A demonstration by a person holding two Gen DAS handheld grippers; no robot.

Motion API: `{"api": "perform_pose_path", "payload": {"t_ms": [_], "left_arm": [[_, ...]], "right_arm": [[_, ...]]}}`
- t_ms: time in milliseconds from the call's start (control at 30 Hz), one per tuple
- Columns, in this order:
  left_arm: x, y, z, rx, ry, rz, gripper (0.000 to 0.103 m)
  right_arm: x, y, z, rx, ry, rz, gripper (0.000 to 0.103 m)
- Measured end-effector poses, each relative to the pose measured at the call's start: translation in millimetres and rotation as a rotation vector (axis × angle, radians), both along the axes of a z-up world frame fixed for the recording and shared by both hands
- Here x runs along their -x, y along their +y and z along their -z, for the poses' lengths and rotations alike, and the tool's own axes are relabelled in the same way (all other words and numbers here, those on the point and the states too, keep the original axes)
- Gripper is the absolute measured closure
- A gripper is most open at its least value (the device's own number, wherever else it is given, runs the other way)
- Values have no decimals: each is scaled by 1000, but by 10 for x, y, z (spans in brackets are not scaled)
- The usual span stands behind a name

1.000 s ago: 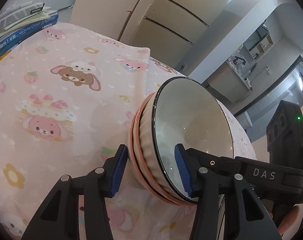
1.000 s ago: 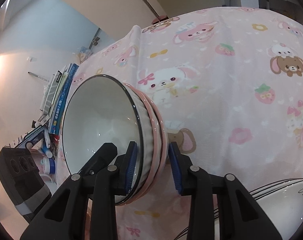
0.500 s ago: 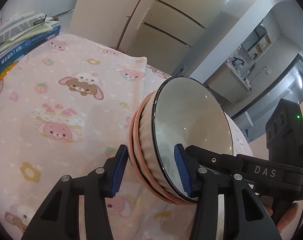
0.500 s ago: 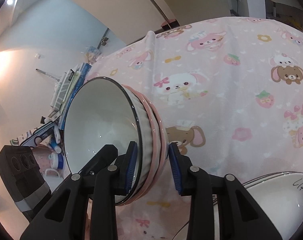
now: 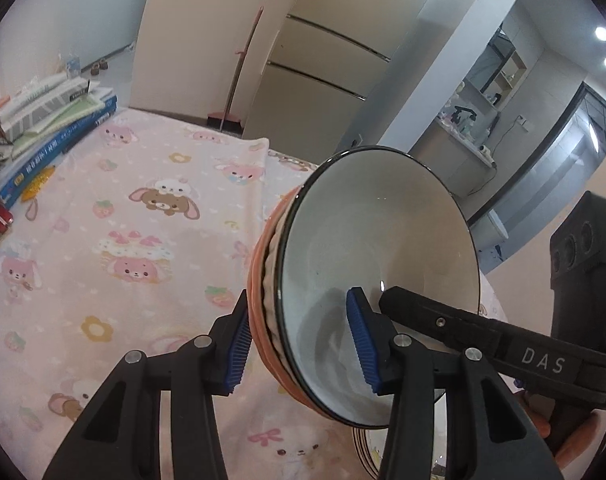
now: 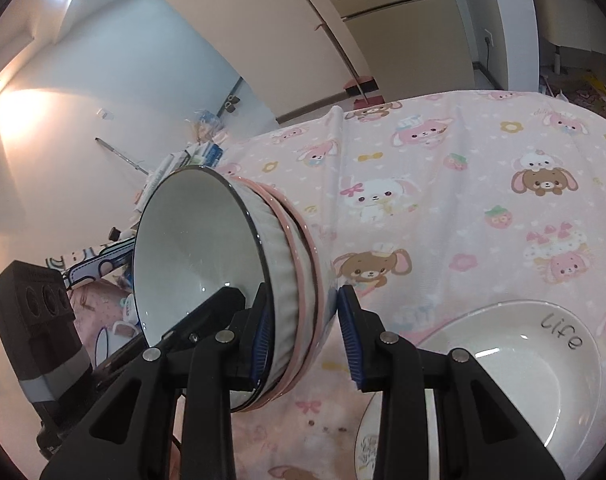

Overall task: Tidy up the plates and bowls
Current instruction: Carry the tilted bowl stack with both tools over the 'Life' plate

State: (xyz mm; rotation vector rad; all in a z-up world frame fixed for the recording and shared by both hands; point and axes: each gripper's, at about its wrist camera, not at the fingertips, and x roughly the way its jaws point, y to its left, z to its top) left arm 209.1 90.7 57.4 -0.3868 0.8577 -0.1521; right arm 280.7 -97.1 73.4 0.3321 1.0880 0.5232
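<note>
My left gripper (image 5: 301, 334) is clamped on the near rim of a nested stack of bowls (image 5: 271, 280), a white glazed bowl with a thin black rim (image 5: 379, 276) sitting inside two pink ribbed ceramic bowls; one blue ribbed pad presses the pink outer wall and the other sits inside the white bowl, so the jaws stand partly apart with the whole stack's wall between them. The stack hangs tilted on its side, clear of the pink cartoon-animal tablecloth (image 5: 115, 248), its mouth turned toward my right. Far to the left of the stack, at the cloth's edge, a pile of books and papers (image 5: 51, 120) leans in a heap. Beyond the stack, past the far edge of the cloth, a broom with a red head (image 5: 239, 80) stands against a cream wall beside tall cream cupboards (image 5: 315, 76). My right gripper (image 6: 303, 330) grips the same stack from the opposite side, again one blue pad inside the white bowl and one on the outermost pink bowl's wall, jaws narrowly parted around the nested rims. To the right of the stack and lower, a white deep ceramic plate lettered "life" (image 6: 515, 364) rests on the cloth, lying on top of another white plate with a floral print (image 6: 367, 446) whose edge shows beneath it. In each view the other black gripper body appears at the stack's open side.
</note>
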Motion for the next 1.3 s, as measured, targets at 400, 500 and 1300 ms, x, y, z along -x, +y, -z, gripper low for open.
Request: {"api": "perform_pose_path", "payload": {"t_ms": [400, 500, 1300], "left_arm": [[404, -437, -419, -47, -29, 44, 58], [471, -580, -468, -52, -34, 64, 58], [803, -1298, -33, -78, 69, 171, 59]], "right_arm": [[448, -359, -305, 7, -52, 30, 71], [536, -513, -330, 0, -52, 40, 71], [1072, -1243, 125, 29, 43, 86, 71]]}}
